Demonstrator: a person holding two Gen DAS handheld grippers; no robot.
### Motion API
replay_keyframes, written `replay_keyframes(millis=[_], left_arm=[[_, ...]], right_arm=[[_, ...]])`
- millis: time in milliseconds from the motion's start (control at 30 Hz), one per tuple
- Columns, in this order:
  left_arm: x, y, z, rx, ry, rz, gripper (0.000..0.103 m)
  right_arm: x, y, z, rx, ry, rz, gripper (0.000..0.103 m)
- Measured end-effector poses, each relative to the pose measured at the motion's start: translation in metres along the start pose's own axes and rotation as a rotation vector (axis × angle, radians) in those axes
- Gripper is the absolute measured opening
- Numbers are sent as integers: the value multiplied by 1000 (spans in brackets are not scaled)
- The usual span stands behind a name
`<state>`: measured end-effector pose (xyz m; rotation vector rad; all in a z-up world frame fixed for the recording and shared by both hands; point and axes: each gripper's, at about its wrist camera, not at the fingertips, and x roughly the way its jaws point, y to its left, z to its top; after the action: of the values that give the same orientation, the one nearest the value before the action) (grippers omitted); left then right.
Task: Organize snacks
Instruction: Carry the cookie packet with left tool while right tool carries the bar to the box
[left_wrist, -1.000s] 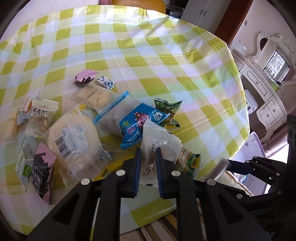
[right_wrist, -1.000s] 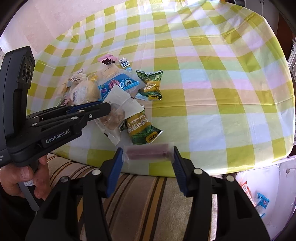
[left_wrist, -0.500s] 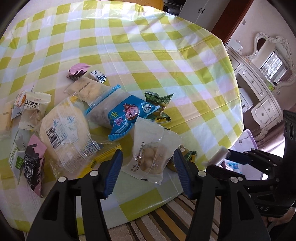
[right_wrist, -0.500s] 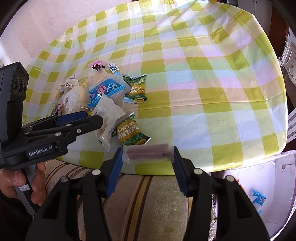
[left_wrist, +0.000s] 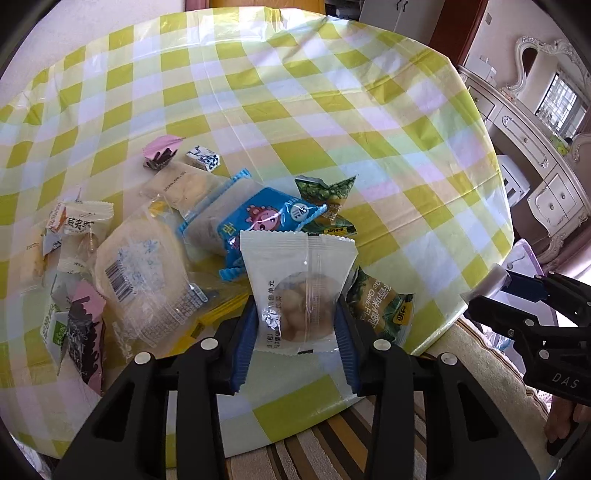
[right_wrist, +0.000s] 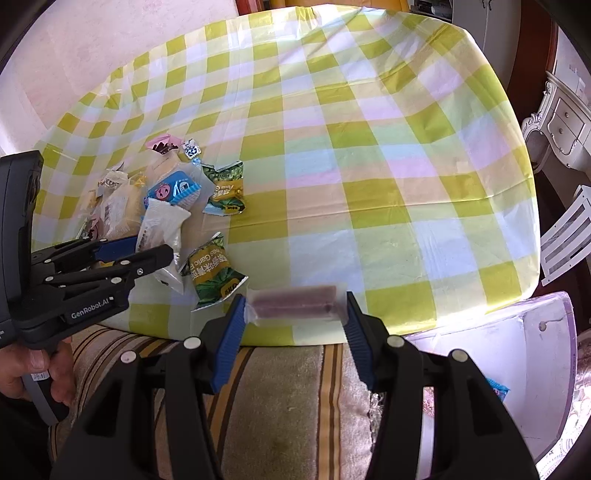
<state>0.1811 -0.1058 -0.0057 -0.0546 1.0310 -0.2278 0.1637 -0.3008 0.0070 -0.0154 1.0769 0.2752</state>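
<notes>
The left gripper (left_wrist: 295, 328) has its blue pads pressed against both sides of a white-and-clear snack packet (left_wrist: 297, 284), held upright over the near edge of the checked table (left_wrist: 332, 110), long axis pointing up and away. The right gripper (right_wrist: 293, 306) is clamped on the ends of a purple snack bar (right_wrist: 293, 301), which lies crosswise, level, at the table's near edge.

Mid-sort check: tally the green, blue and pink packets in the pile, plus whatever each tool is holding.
Green pea packets: 2
Blue cartoon packet: 1
Pink wrappers: 2
White packet in left tool: 1
Purple bar in right tool: 1
Total: 7
</notes>
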Motion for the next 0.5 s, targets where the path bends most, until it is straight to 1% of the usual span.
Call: replay_keyframes(millis=[167, 267, 367, 500], left_arm=[[-18, 5, 0, -41, -64, 15, 39], [-29, 2, 2, -57, -99, 3, 39], [-39, -12, 4, -47, -122, -44, 39], [-41, -41, 7, -26, -113, -156, 39]], right_arm=[[-3, -10, -3, 17, -7, -20, 53], [-6, -17, -5, 20, -20, -48, 53], [-9, -28, -7, 37, -27, -68, 53], [-14, -52, -12, 80, -36, -98, 52]])
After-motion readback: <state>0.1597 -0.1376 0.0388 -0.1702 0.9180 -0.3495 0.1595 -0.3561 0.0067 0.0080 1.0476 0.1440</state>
